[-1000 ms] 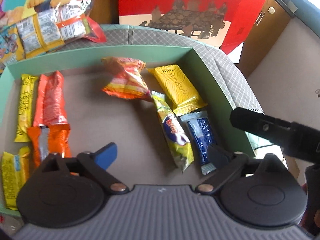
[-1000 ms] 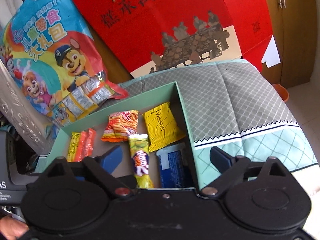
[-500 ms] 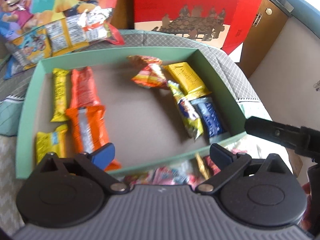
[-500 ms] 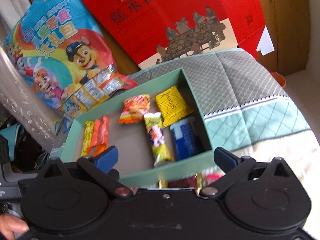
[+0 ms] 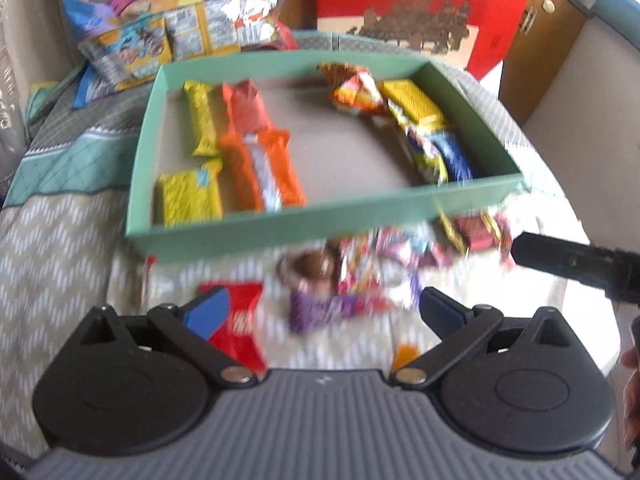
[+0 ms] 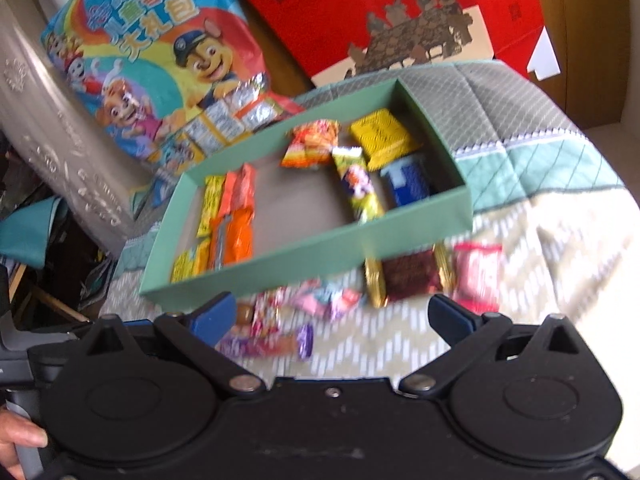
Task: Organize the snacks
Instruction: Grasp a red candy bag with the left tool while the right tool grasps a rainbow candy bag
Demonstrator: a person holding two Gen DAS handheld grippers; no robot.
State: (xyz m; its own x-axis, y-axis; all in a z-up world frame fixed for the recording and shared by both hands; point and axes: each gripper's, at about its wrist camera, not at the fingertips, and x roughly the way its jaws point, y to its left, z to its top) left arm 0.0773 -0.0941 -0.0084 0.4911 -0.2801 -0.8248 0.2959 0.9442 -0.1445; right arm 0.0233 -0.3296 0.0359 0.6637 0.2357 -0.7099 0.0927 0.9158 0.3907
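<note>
A quilted cover (image 6: 560,216) in grey, teal and cream is spread across the scene, with a red printed bag (image 6: 400,12) and a cartoon snack bag (image 6: 152,52) propped along the top of the frame. A shallow green box (image 5: 280,228) is set at frame centre. Two groups are seen inside it: yellow and orange packets (image 5: 248,152) at its left, and a yellow packet, a blue packet (image 6: 408,182) and a striped orange pouch (image 6: 312,142) at its right. Loose snacks (image 6: 408,276) are scattered on the cover just below the box's lower wall; much of this pile is blurred. The left gripper (image 5: 324,308) is held above the loose pile, fingers spread wide, nothing between them. The right gripper (image 6: 332,316) is likewise wide apart and empty. A hand (image 6: 16,440) is noted at the lower left edge of the right wrist view.
</note>
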